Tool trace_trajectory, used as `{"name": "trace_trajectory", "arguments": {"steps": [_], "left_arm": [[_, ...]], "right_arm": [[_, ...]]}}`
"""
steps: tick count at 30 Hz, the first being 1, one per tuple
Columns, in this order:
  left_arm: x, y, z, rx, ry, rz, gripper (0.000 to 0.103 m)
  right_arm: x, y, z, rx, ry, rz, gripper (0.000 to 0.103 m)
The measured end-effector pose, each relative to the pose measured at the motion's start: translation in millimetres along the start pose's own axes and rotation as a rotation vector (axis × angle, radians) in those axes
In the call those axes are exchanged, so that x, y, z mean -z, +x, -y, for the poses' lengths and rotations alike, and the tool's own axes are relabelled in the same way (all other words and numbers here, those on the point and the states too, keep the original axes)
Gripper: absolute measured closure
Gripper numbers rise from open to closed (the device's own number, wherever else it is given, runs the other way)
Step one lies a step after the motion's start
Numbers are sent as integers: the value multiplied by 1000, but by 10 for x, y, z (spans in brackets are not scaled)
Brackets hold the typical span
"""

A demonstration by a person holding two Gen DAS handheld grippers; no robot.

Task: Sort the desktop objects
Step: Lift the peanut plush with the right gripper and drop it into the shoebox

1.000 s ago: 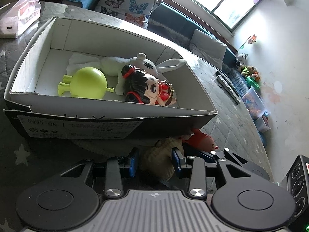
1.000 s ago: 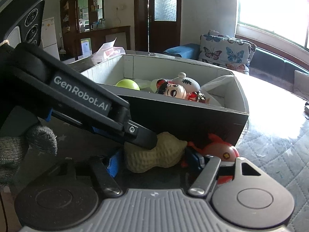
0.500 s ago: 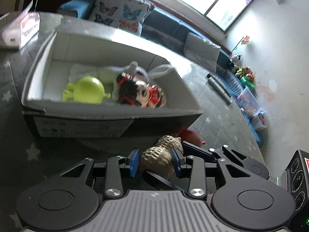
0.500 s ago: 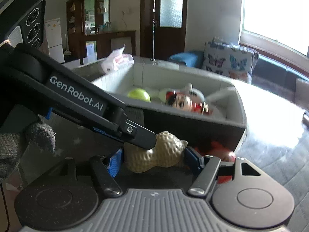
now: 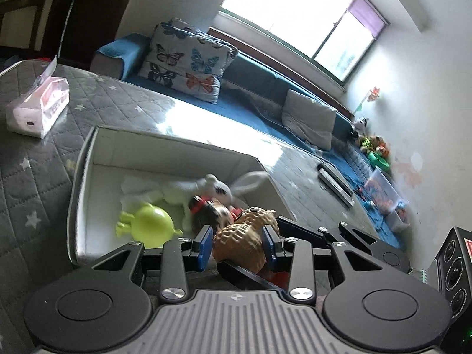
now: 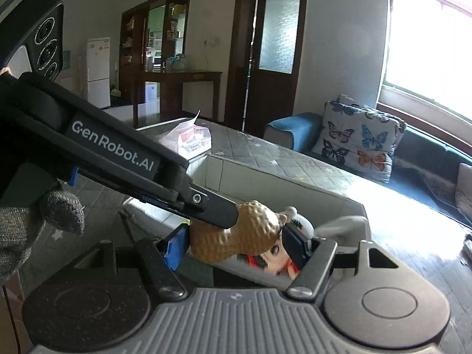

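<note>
From the left wrist view, the left claw (image 5: 237,243) was clenched on the peanut toy (image 5: 244,243), its 2 blue pads pressed against the toy's sides. The toy hung above the near edge of the white cardboard box (image 5: 85,177), which sat on the grey quilted counter (image 5: 35,159). Inside the box lay a lime-green toy (image 5: 150,227), a white rabbit plush (image 5: 206,188) and a dark-haired doll (image 5: 211,214). A tissue pack (image 5: 37,104) rested on the counter, well apart from the box. The right claw's (image 5: 295,233) black fingers reached in from the right, beside the toy.

From the right wrist view, the peanut toy (image 6: 239,236) sat between the right claw's blue pads (image 6: 177,247); I cannot tell whether they gripped it. The left claw's black finger (image 6: 215,209) touched its top. The doll (image 6: 274,261) lay in the box (image 6: 295,183) just behind.
</note>
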State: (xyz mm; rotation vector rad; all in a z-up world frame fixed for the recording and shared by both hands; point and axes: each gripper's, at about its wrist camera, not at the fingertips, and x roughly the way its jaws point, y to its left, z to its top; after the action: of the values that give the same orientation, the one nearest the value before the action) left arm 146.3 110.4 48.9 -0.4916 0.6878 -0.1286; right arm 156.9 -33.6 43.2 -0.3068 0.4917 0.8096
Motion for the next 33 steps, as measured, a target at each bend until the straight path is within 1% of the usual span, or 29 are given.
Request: {"name": "trace_trajectory", "arguments": {"steps": [5,10,18,24,33], "left_arm": [[-184,192,-192,-37,-37,4,64],[-338,373,-440,-52,-93,-11,64],[-503,636,-654,-79,-120,-32,64],[-490,767,-771,-84,-140,-65,64],[-446,778,-774,-98,-141,-73,64]], "right_arm": [[-153,375,111,-38,11,-27,34],[-269,750,230,-81,23,-69,34],[-342,1191,331,-100,45,-127,34],[-314,1339,321,-98,39,-159,34],[-297,1327,241,-94,17,-170,33]]}}
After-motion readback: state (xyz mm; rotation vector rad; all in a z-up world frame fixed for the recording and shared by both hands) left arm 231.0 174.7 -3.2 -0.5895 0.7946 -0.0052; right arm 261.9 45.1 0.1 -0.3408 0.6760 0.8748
